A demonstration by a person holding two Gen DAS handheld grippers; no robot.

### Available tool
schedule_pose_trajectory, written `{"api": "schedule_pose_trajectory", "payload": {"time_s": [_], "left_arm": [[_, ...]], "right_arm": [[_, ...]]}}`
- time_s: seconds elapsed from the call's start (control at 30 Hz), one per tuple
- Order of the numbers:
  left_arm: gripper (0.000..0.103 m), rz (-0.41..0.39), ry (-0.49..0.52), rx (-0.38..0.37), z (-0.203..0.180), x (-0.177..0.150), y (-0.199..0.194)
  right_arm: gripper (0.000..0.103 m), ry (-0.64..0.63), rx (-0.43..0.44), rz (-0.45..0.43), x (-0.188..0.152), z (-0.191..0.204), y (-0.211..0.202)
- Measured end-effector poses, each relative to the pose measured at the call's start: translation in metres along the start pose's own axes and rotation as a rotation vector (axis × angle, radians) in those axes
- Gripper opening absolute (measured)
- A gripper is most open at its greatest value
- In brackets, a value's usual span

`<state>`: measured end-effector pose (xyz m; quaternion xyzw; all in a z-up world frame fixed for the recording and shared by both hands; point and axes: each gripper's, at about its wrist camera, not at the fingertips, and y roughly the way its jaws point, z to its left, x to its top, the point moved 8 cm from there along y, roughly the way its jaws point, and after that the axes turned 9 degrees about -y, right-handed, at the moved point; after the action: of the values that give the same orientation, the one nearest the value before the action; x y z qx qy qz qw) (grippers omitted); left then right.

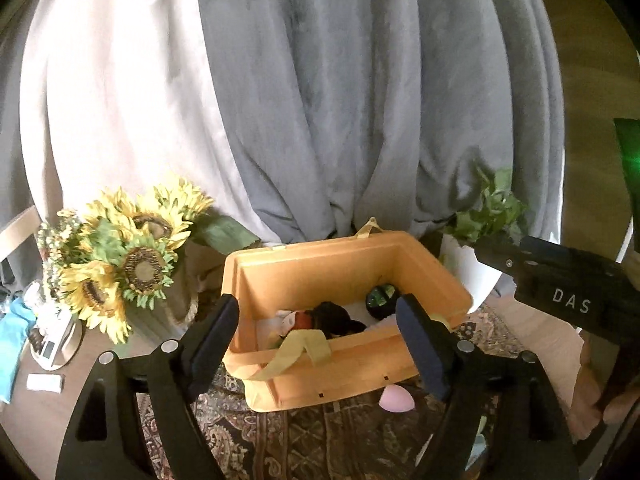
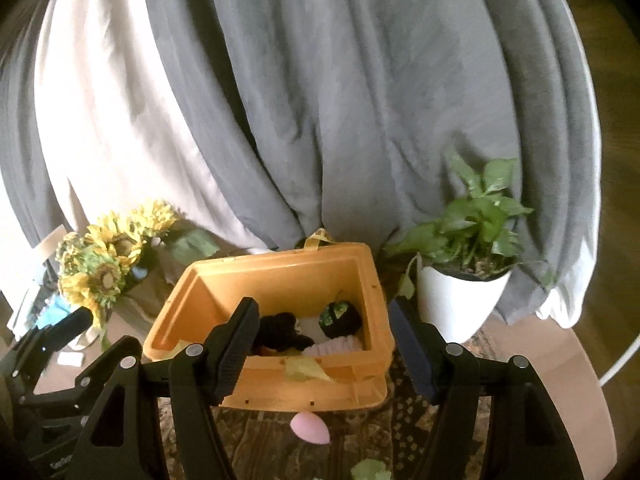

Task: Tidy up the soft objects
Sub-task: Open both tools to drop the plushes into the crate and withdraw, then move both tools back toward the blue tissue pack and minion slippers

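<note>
Both grippers have their fingers spread wide, and neither one holds anything. Left gripper [image 1: 320, 340] hangs in front of the orange box [image 1: 432, 268], its two fingers on either side of the box's near wall. Right gripper [image 2: 324, 348] hangs the same way over the box [image 2: 280, 268] in its own view.

Left of the box stand yellow sunflowers [image 1: 132, 256]. Farther left of them lie a blue cloth [image 1: 14, 332] and a small white scale [image 1: 54, 344].

Inside the box sit soft things: a black fuzzy toy [image 2: 280, 330], a dark ball with green on it [image 2: 340, 316], and a pink and white ruffled piece [image 2: 340, 346]. A pale green strap [image 1: 296, 350] hangs over the near wall of the box.

Just in front of the box, down on the patterned rug [image 2: 256, 440], lies a pink egg-shaped sponge [image 2: 310, 428]. It is outside the box, close to its near wall. A green leaf [image 2: 370, 470] lies on the rug nearer the camera.

Right of the box stands a green plant in a white pot [image 2: 456, 300]. Gray and white curtains [image 2: 320, 100] hang behind the box.
</note>
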<state>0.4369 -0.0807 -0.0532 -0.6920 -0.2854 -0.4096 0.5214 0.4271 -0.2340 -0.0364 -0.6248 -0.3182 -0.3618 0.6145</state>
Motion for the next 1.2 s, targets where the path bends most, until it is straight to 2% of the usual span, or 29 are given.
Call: {"api": "schedule_pose_trajectory", "payload": {"time_s": [0.4, 0.63, 0.97, 1.2], "left_arm": [[0.094, -0.064, 0.009, -0.049, -0.028, -0.016, -0.049], [0.097, -0.085, 0.012, -0.073, -0.049, -0.030, -0.066], [0.099, -0.074, 0.054, -0.086, -0.079, -0.069, -0.076], [0.099, -0.025, 0.068, -0.092, -0.095, -0.097, -0.070]], "right_arm": [[0.071, 0.007, -0.099, -0.073, -0.017, -0.016, -0.066], [0.073, 0.012, -0.127, -0.091, -0.035, -0.032, -0.092], [0.073, -0.010, -0.125, -0.032, -0.082, -0.052, -0.106], [0.073, 0.019, -0.101, 0.019, -0.111, -0.064, -0.103]]}}
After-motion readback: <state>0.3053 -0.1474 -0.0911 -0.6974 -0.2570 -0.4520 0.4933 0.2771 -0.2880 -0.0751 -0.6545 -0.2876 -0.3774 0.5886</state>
